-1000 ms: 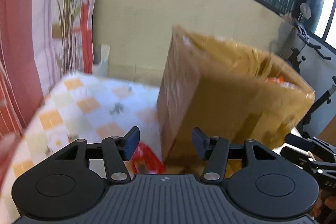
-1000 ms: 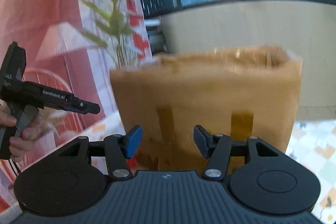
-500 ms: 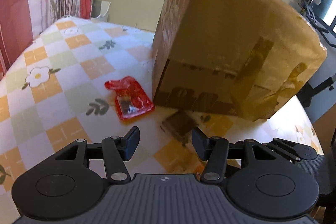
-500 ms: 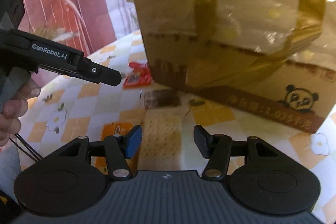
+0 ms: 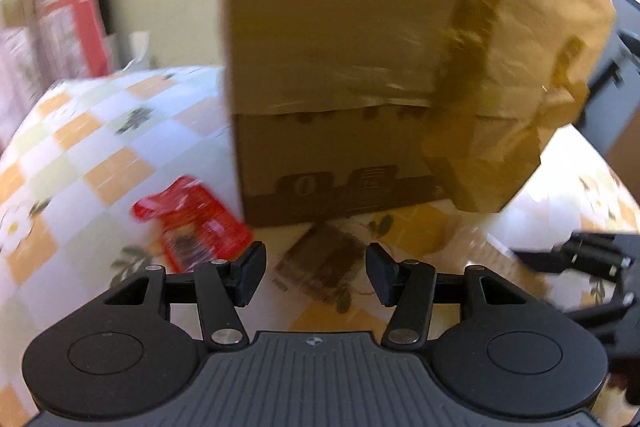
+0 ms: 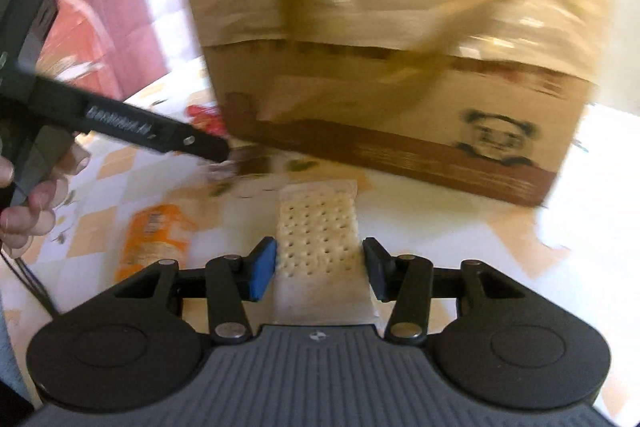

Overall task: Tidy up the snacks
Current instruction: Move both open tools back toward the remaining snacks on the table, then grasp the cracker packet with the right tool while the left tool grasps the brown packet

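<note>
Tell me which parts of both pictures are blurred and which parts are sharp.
Left wrist view: the tall brown cardboard box and red snack packet are motion-smeared; the left claw is sharp. Right wrist view: the box and orange packet smear; the right claw stays crisp.

A big cardboard box (image 5: 360, 75) stands on the checked table (image 5: 80, 147) and blocks the way ahead of both grippers. In front of it the cloth is littered: a red packet (image 5: 192, 223) beside the box's corner, a brown packet (image 5: 320, 263) at its foot, a cracker packet (image 6: 316, 227) and an orange packet (image 6: 156, 235) nearer. Bare cloth lies open left of the red packet and right of the cracker packet.
</note>
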The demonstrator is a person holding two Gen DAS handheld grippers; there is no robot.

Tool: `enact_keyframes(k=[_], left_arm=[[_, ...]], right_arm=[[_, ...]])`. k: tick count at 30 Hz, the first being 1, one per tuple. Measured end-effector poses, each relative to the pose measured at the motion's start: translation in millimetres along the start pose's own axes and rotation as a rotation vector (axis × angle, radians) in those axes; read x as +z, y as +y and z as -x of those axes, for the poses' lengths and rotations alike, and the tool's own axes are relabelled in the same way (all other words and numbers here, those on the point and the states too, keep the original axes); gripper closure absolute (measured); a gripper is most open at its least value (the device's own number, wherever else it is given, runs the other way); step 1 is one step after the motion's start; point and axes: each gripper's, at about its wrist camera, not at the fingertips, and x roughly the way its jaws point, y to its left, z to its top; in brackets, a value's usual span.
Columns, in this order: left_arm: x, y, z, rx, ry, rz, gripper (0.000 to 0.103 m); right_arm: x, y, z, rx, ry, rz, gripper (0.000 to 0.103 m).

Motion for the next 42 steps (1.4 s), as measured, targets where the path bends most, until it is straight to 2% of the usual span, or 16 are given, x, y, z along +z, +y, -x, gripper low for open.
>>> enact_keyframes(k=[5,8,10,14,18,23,28,33,40,42], left_arm=[[7,-4,-18,-0.022,0.019,-0.025,0.046],[4,-7,-29,-0.028,0.051,-0.026,0.046],[0,-11,-29,-0.015,0.042,-0.034,0.046],[-5,-15,-22,-0.093,0.051,0.016,0.046],[-12,-24,-20,-0.104,0.044,0.032,0.046],[-17,-23,-14,-0.166,0.028,0.103,0.046],[-16,-19,-11,-0.085,0.013,0.087,0.046],[-9,-16,-17,-0.060,0.024,0.089,0.044],[-3,-36,-30,0.062,0.051,0.033,0.044],[-2,-46,-35,0.075,0.053,0.014,0.044]], right_arm=[[-6,-23,13,-0.036,-0.035,-0.072,0.053],[-9,-23,14,-0.037,-0.050,-0.067,0.053],[-11,-22,13,-0.043,-0.059,-0.060,0.053],[-12,-22,11,-0.035,-0.067,-0.067,0.053],[-14,-22,14,-0.039,-0.070,-0.068,0.053],[-14,-22,14,-0.037,-0.071,-0.069,0.053],[-14,-22,14,-0.038,-0.072,-0.068,0.053],[-14,-22,15,-0.037,-0.072,-0.068,0.053],[-15,-22,15,-0.035,-0.074,-0.070,0.053],[-15,-22,15,-0.035,-0.074,-0.069,0.053]])
